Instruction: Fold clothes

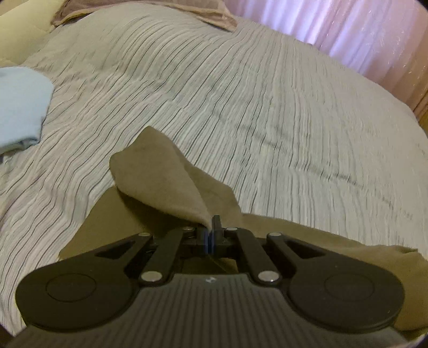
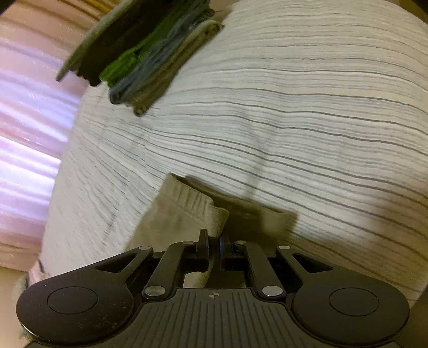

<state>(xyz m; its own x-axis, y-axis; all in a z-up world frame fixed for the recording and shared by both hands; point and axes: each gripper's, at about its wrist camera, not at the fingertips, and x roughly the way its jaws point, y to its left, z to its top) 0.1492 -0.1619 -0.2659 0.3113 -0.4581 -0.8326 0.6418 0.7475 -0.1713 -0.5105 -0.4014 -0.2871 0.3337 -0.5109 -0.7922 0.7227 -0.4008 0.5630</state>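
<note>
Both tongs clenched on the olive garment (image 1: 160, 171): left tongs (image 1: 211, 235) pinch a raised corner, right tongs (image 2: 214, 241) pinch its ribbed cuff (image 2: 187, 198), likely to spread it on the striped bedspread (image 1: 240, 107) near the folded stack (image 2: 139, 53).

Home bedroom: striped bedspread (image 1: 240, 107), pillow (image 1: 149, 10), pink curtains (image 1: 347, 32), folded clothes (image 2: 139, 53).

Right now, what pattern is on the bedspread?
Pale grey-white bedspread with thin dark stripes, clearest in the right wrist view.
</note>
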